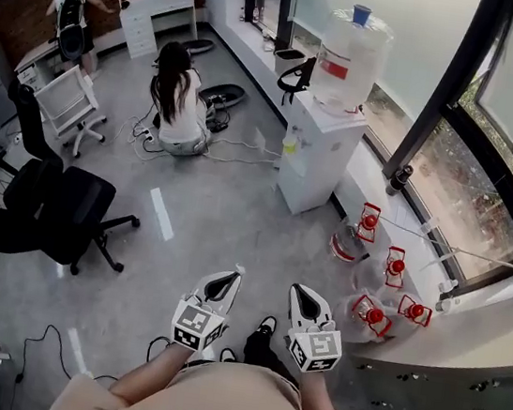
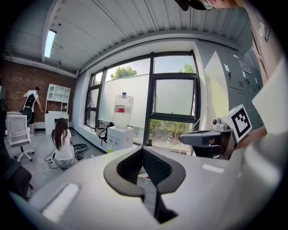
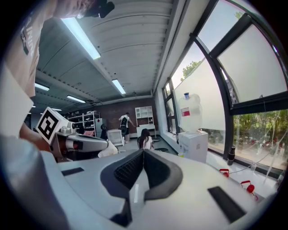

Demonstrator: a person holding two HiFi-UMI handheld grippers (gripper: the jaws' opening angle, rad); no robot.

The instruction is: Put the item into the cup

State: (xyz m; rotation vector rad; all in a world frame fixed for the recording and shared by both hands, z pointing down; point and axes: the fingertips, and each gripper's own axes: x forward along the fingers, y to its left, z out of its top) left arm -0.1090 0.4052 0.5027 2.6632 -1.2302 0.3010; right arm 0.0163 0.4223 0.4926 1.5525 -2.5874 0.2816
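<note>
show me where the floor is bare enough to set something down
The widest bare floor lies mid-room, between the black office chair and the white dispenser cabinet. It is crowded along the window, where red-capped bottles lie, and around the seated person, where cables trail.

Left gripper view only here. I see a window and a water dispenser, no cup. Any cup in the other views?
Observer: None in the head view or the right gripper view. The head view looks down on grey floor.
Operator: Right jaws?
Observer: The right hand-held gripper has its jaws closed, with nothing between them.
Operator: Anything on the floor near the dispenser?
Observer: Clear water jugs with red caps lie to the right of the water dispenser.
</note>
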